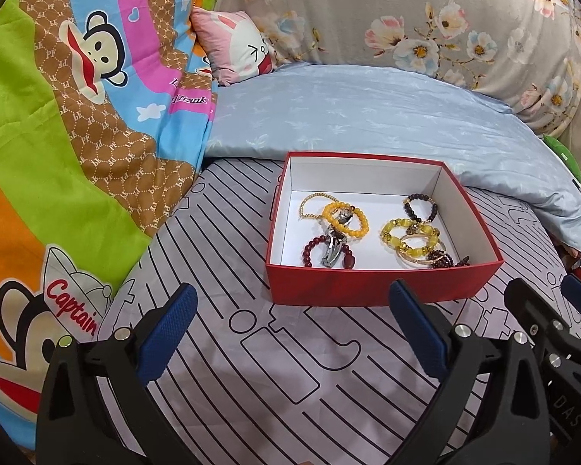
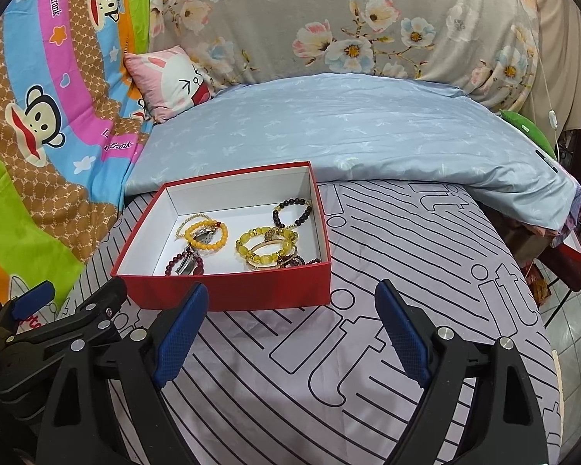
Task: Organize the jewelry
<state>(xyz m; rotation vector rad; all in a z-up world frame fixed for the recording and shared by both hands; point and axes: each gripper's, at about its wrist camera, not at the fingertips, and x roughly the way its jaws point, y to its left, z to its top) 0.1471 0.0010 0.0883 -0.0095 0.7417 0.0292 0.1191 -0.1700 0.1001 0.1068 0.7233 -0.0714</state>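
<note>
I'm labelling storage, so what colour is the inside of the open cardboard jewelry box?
White inside, red outside: the open cardboard jewelry box, clearest in the left wrist view.

red box (image 1: 375, 285) | open, on bed | beaded bracelets (image 1: 410, 232) inside

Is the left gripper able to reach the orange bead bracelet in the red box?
Probably yes: the left gripper is open and empty, the red cardboard box has no lid, and the orange bead bracelet lies uncovered.
</note>
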